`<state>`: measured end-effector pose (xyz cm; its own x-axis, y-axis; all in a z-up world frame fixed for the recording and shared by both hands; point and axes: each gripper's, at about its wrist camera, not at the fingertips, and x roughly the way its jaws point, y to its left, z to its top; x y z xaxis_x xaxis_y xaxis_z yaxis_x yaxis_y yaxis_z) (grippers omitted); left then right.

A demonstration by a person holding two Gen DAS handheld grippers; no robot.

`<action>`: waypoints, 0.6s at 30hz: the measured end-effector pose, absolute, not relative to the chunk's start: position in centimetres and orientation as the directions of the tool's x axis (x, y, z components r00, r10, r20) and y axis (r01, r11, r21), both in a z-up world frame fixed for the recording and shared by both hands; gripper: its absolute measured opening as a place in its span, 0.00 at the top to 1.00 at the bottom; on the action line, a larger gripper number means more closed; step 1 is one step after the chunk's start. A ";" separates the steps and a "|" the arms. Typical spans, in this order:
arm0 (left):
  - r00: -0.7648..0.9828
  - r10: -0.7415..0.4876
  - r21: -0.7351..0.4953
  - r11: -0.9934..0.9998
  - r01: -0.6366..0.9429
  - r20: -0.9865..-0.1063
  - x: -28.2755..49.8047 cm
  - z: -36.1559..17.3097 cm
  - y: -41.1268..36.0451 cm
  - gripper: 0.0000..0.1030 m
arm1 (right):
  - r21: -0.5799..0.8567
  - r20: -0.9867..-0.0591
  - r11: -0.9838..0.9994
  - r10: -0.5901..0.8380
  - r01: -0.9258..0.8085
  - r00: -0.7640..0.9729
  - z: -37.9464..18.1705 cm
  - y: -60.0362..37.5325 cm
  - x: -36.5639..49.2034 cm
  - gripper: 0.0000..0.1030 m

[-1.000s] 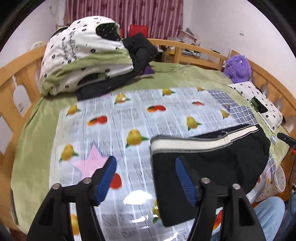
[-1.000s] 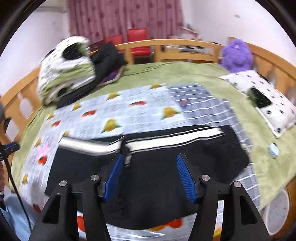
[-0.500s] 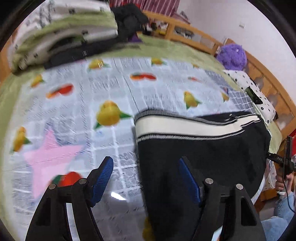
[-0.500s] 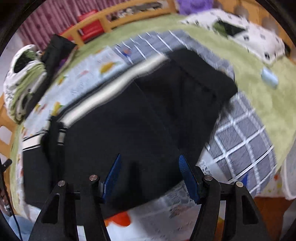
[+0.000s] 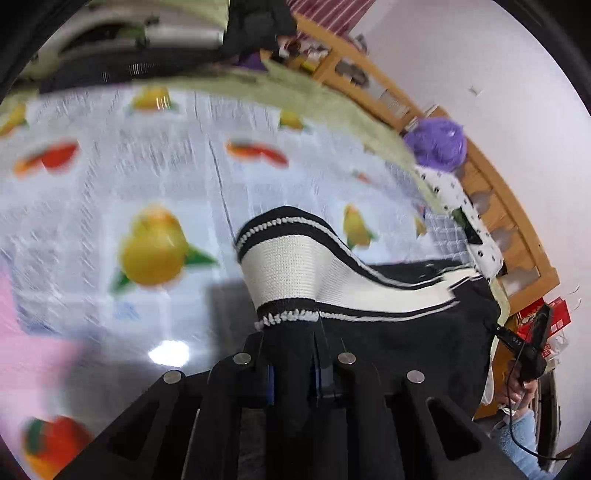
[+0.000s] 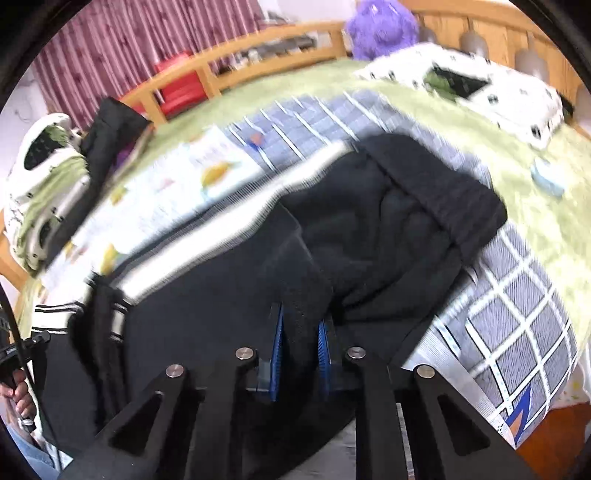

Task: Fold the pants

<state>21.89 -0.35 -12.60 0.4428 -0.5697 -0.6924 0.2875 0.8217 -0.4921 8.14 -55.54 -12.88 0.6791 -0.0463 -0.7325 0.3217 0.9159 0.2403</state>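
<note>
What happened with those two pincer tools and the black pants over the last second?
Both came down onto the pants and their jaws have just been closing. The left gripper now pinches the striped edge, lifting it; the right gripper clamps black fabric. The purple plush toy stayed put.

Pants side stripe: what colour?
White with thin black-and-white edging, on the black pants; the side stripe shows best in the left wrist view.
</note>
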 end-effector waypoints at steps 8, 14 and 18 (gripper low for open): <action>0.580 -0.261 -0.239 0.964 0.115 -0.772 22.9 -6.8 9.5 0.87 | 0.415 -0.698 0.910 0.331 -0.019 0.635 -13.3 -45.9 15.0 0.84; 0.527 -0.002 -0.044 0.997 -0.068 -0.850 23.6 -10.8 12.6 0.62 | 0.333 -0.798 0.940 0.325 -0.078 0.507 -17.8 -41.5 16.8 0.69; 0.518 0.013 -0.038 0.995 -0.088 -0.855 21.4 -11.4 13.4 0.45 | 0.394 -0.778 0.917 0.368 -0.060 0.509 -16.1 -45.7 14.9 0.65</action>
<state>21.36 13.44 -11.45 0.5180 0.0132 -0.8553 -0.0877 0.9954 -0.0378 14.87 -45.71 -16.07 0.5093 0.3682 -0.7779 -0.0605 0.9170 0.3944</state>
